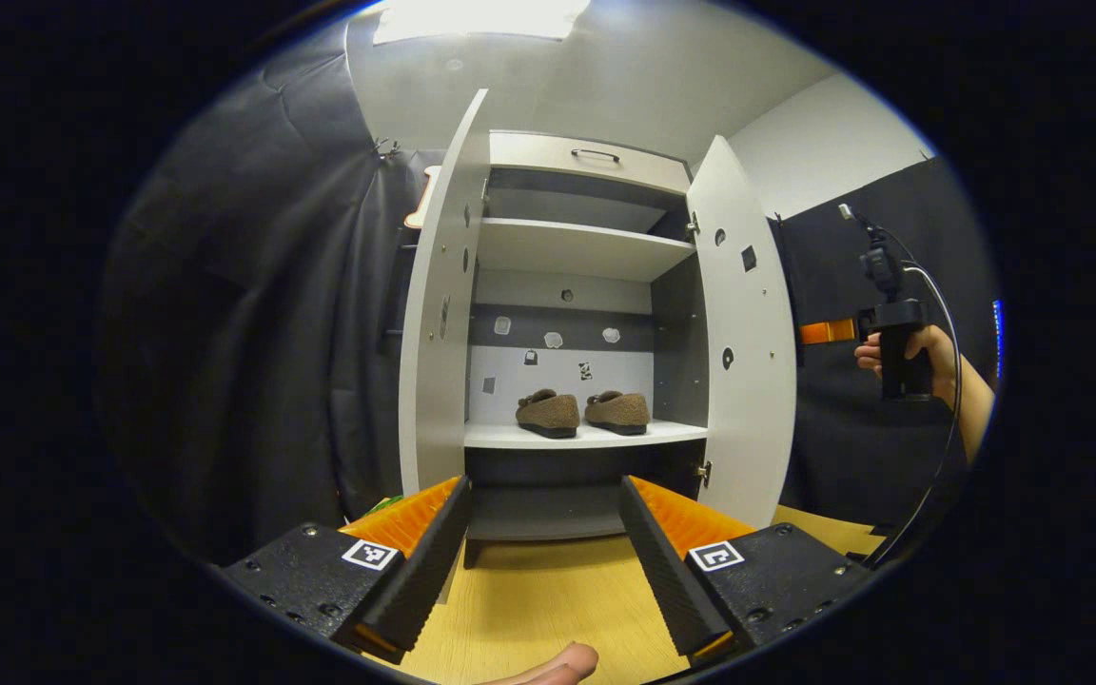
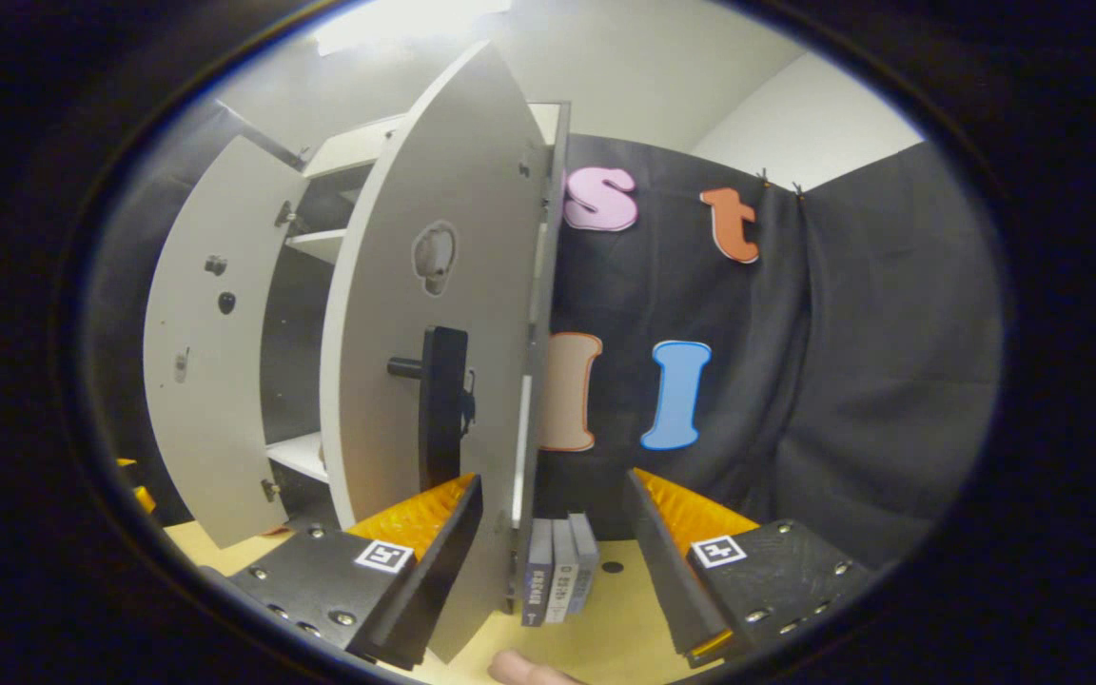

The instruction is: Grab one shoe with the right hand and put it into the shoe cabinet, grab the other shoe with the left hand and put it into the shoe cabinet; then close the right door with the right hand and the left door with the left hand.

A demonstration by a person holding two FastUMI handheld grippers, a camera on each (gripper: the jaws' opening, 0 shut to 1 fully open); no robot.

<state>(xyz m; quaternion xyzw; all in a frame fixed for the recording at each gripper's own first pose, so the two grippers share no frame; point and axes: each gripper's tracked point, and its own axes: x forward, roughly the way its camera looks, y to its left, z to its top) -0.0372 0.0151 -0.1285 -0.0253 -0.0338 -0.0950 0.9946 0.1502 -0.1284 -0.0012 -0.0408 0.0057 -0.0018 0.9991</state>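
Left hand-held gripper (image 1: 543, 542): I hold it spread and empty above the worktop (image 1: 548, 599), facing straight into the shoe cabinet (image 1: 577, 314). Both doors stand wide; the left door (image 1: 439, 314) and the right door (image 1: 748, 333) frame the shelves. Two brown shoes (image 1: 548, 412) (image 1: 617, 410) sit side by side on the lower shelf (image 1: 586, 435), toes toward the back wall. Farther off at right, my other hand (image 1: 919, 357) grips the handle of the second tool. Right hand-held gripper (image 2: 553, 533): its fingers are likewise spread, holding nothing, and the outer edge of the right door (image 2: 434, 381) stands between them, nearer the left finger; whether it touches I cannot tell. A dark handle (image 2: 441, 400) projects from that door's face. Three small books (image 2: 559, 571) stand upright on the worktop beside the door's lower edge.
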